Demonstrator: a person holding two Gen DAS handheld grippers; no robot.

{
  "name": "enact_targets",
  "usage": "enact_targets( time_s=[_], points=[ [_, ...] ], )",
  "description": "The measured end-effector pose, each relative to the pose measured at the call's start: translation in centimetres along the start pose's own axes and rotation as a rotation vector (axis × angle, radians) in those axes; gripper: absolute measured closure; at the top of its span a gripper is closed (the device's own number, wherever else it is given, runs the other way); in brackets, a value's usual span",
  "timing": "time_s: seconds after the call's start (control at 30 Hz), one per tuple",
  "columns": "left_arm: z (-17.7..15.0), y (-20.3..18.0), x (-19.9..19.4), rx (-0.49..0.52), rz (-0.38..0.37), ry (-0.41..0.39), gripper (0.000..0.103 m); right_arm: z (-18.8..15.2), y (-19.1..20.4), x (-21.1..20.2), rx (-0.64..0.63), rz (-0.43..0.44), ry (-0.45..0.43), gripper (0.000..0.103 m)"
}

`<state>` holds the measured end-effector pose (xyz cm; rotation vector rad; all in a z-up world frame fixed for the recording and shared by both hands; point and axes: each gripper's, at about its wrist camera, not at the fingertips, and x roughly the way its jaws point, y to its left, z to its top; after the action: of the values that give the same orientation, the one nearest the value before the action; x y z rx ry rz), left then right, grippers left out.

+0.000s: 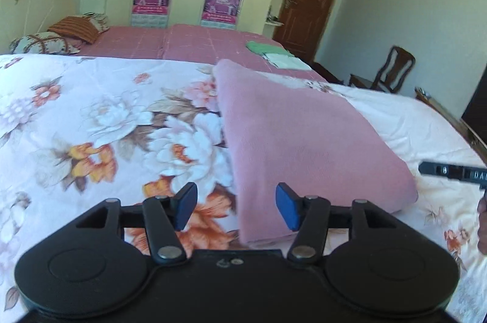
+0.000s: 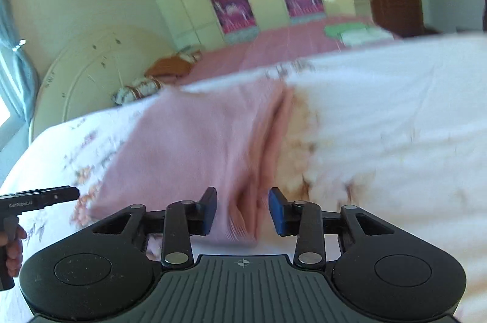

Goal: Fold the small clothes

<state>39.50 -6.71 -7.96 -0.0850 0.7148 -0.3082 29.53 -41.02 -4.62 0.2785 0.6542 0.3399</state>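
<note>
Floral bedding [image 1: 91,116] covers the bed, and on it lies a pink garment [image 1: 304,140] folded flat into a thick rectangle, layered edges facing right. Bare sheet stretches wide on both sides. Left gripper [image 1: 236,205] and right gripper [image 2: 242,210] hover at its near edge, jaws parted, gripping nothing.

The left gripper [image 1: 236,207] tilts downward, its blue pads [image 1: 185,205] standing well apart with nothing pressed between them. The right gripper [image 2: 242,210] tilts down likewise, jaws narrower and parted, pads [image 2: 277,212] gripping nothing. Beside each, the other's hand [image 2: 13,250] shows at the frame edge.
</note>
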Motion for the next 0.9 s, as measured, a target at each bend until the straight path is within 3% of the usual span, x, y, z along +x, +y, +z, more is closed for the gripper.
enact_targets(
  time_s=[0.07, 0.13, 0.2, 0.23, 0.3, 0.4, 0.43, 0.47, 0.53, 0.6, 0.63, 0.7, 0.77, 0.9],
  points=[
    [0.0, -1.3, 2.4, 0.059, 0.025, 0.062, 0.047, 0.8, 1.3, 0.6, -0.078, -0.008, -0.016, 0.066],
    [0.1, -1.3, 4.3, 0.068, 0.039, 0.120, 0.046, 0.8, 2.0, 2.5, -0.127, 0.000, 0.026, 0.066],
    [1.5, -1.0, 3.5, 0.064, 0.006, 0.059, 0.046, -0.3, 2.2, 5.9, -0.233, -0.080, 0.192, 0.066],
    [2.4, -1.0, 3.0, 0.083, 0.010, 0.016, 0.039, -0.4, 1.6, 6.4, -0.237, -0.072, 0.225, 0.066],
    [4.6, -1.1, 3.3, 0.128, 0.021, -0.033, 0.032, 1.3, 0.6, 5.2, -0.174, -0.032, 0.154, 0.066],
    [8.0, -1.6, 6.3, 0.170, 0.045, -0.009, 0.038, 4.5, 0.3, 5.0, -0.146, -0.034, 0.016, 0.066],
    [8.8, -1.7, 7.6, 0.178, 0.065, -0.001, 0.042, 5.6, 0.7, 5.8, -0.161, -0.052, -0.004, 0.074],
    [9.5, -1.5, 9.0, 0.173, 0.082, 0.015, 0.043, 6.5, 1.1, 7.0, -0.181, -0.057, -0.009, 0.083],
    [10.2, -1.0, 11.5, 0.158, 0.084, 0.055, 0.044, 7.9, 1.6, 10.1, -0.195, -0.066, 0.006, 0.085],
    [10.2, -0.5, 13.7, 0.145, 0.077, 0.101, 0.039, 8.4, 1.8, 13.4, -0.215, -0.077, 0.048, 0.088],
    [9.9, -0.3, 14.4, 0.153, 0.079, 0.115, 0.034, 8.4, 1.7, 14.8, -0.238, -0.102, 0.075, 0.088],
    [9.9, -0.2, 14.3, 0.168, 0.069, 0.113, 0.035, 7.2, 0.2, 17.4, -0.265, -0.179, 0.152, 0.088],
    [10.6, -0.2, 13.2, 0.188, 0.041, 0.069, 0.048, 7.4, -1.1, 16.9, -0.218, -0.137, 0.150, 0.087],
    [13.1, 0.2, 15.5, 0.153, 0.056, 0.051, 0.048, 8.7, -1.2, 14.8, -0.244, -0.111, 0.037, 0.087]
  ],
)
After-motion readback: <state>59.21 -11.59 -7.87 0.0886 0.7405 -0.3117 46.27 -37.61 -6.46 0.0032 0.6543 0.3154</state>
